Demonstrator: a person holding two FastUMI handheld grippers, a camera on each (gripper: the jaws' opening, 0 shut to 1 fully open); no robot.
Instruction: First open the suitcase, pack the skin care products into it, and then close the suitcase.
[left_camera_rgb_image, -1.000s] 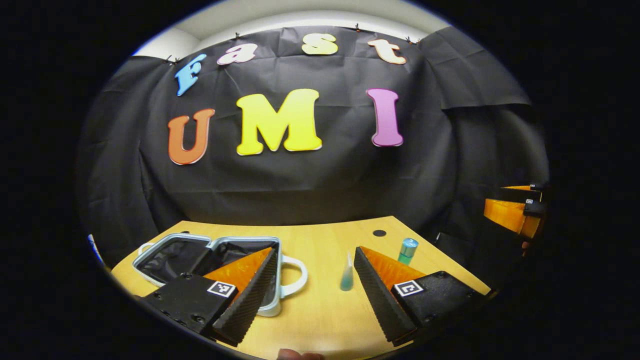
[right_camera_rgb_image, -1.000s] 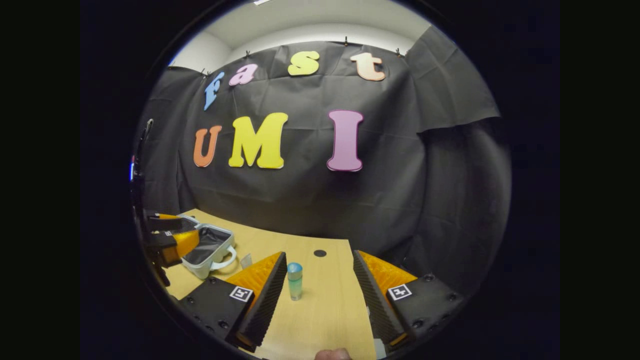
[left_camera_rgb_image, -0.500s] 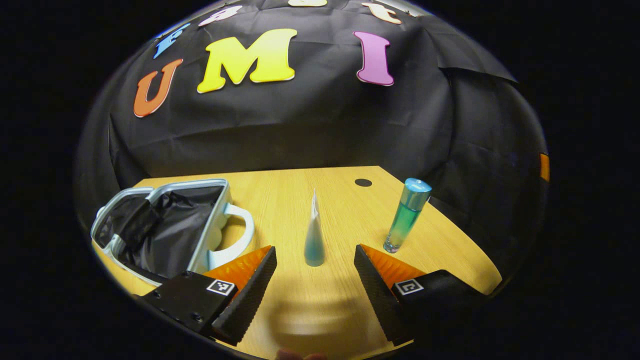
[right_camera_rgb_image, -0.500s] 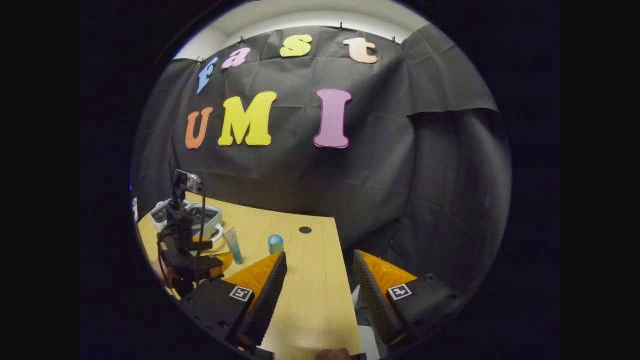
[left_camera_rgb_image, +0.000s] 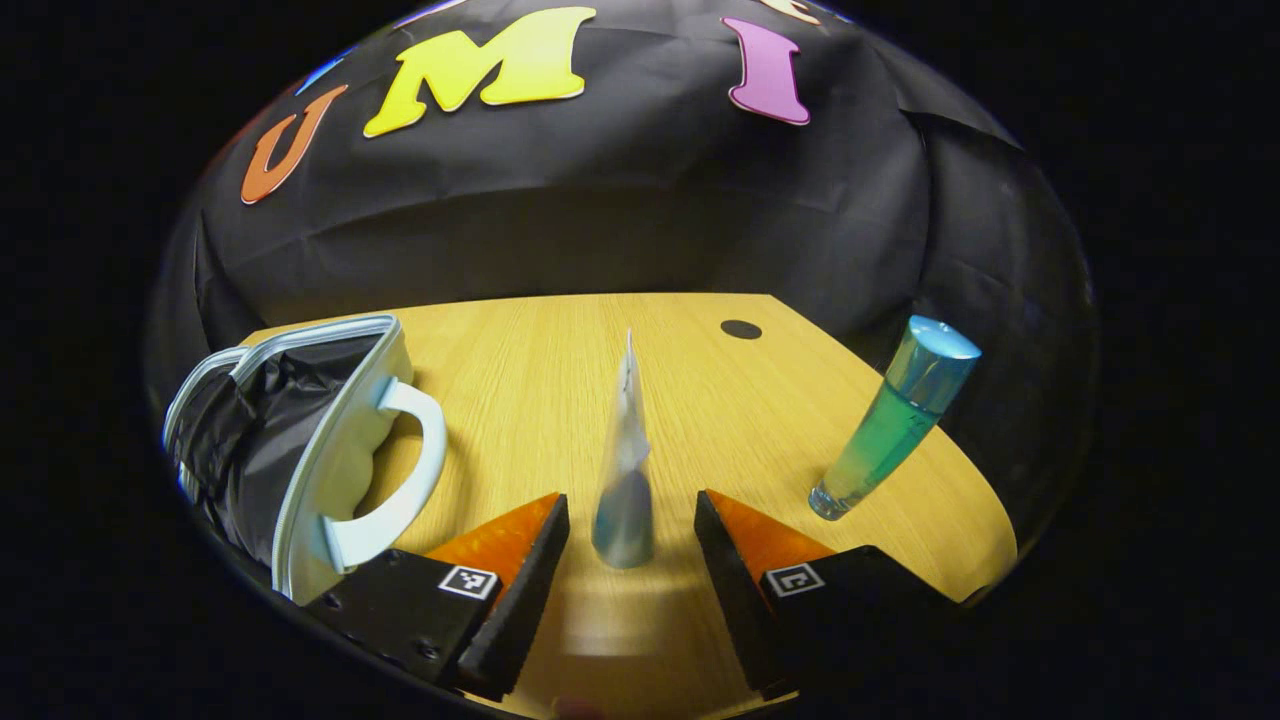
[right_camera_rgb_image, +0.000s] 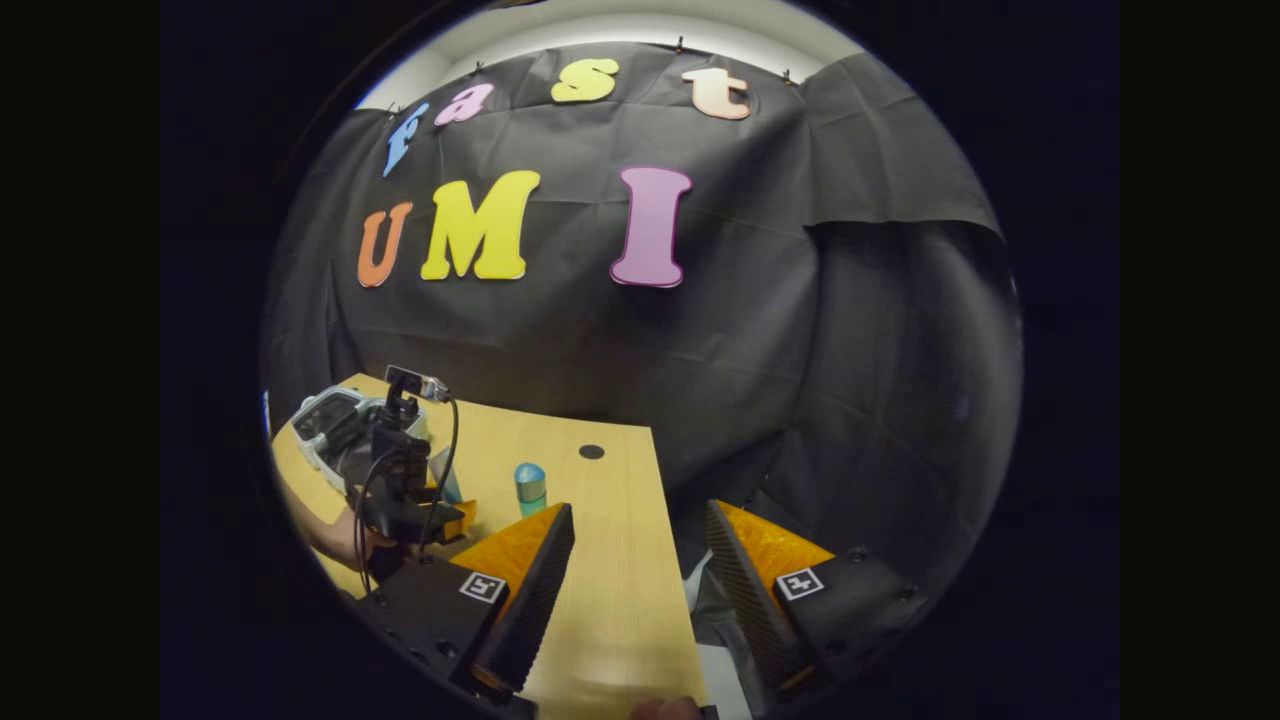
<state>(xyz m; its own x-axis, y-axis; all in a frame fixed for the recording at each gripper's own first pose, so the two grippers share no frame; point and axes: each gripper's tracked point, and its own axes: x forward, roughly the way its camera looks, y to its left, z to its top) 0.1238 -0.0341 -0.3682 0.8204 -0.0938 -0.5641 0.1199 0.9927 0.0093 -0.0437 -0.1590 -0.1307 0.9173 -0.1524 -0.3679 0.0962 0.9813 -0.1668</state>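
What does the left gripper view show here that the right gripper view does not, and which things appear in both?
Left gripper view: the left gripper open with the upright tube standing between its fingers, untouched, and the suitcase handle.

Right gripper view: the right gripper open, holding nothing, at the table's right edge, plus the hand holding the left gripper from outside.

Both: the open suitcase, the upright blue-capped bottle and the table.

The table (left_camera_rgb_image: 520, 350) was light wood-grain; the suitcase (left_camera_rgb_image: 340, 440) pale mint with black lining; the tube (left_camera_rgb_image: 624, 470) bluish-clear; the bottle (left_camera_rgb_image: 890, 420) teal-green, blue-capped; gripper fingers (left_camera_rgb_image: 500, 540) orange and black
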